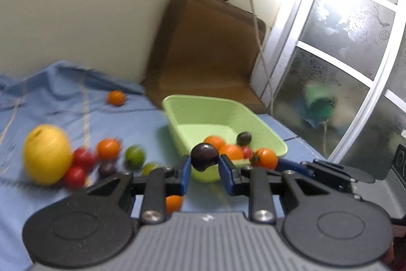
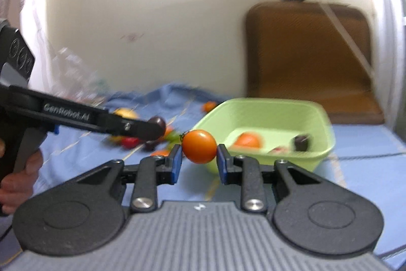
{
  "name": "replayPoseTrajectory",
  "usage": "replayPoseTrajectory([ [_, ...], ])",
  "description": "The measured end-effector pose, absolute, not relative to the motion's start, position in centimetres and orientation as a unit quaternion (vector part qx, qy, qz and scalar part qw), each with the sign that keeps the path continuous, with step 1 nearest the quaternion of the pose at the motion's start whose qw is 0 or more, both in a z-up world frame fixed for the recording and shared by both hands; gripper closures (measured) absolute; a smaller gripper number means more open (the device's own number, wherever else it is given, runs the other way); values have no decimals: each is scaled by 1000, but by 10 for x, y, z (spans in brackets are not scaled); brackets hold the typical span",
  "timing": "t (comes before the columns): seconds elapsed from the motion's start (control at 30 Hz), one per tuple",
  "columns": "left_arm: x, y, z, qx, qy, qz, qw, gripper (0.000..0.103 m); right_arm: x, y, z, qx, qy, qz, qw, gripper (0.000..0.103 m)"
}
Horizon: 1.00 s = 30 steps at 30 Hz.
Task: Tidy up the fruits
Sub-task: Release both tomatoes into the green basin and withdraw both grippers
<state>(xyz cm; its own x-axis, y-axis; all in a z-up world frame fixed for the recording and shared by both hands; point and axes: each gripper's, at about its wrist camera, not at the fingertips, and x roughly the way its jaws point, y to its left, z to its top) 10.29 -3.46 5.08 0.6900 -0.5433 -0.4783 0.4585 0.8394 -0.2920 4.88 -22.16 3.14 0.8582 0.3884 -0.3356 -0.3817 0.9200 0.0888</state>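
Fruits in transit: my left gripper (image 1: 204, 166) clamps a dark plum (image 1: 204, 156), my right gripper (image 2: 199, 161) an orange tomato (image 2: 199, 146), both raised before the green basin (image 2: 269, 113) so each can drop among the sorted ones.

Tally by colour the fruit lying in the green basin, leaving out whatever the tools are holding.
In the green basin, left wrist view:
orange fruit: 2
red fruit: 1
dark purple fruit: 1
Total: 4
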Motion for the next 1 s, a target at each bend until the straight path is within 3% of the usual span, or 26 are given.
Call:
replayPoseTrajectory([
  [0.33,168,-81,33,-54,325,-257,909,77,117,-262,26,28,202,128,971,70],
  [0.47,178,-87,32,-43,322,-247,913,68,127,-262,20,26,204,124,971,69],
  [0.9,118,-25,49,-81,271,-203,937,61,77,-286,37,111,150,94,978,69],
  [0.93,112,-20,47,-79,272,-193,939,60,70,-285,35,119,150,96,977,69],
  [1.0,96,-9,38,-74,278,-168,943,59,57,-281,28,133,154,105,973,57],
])
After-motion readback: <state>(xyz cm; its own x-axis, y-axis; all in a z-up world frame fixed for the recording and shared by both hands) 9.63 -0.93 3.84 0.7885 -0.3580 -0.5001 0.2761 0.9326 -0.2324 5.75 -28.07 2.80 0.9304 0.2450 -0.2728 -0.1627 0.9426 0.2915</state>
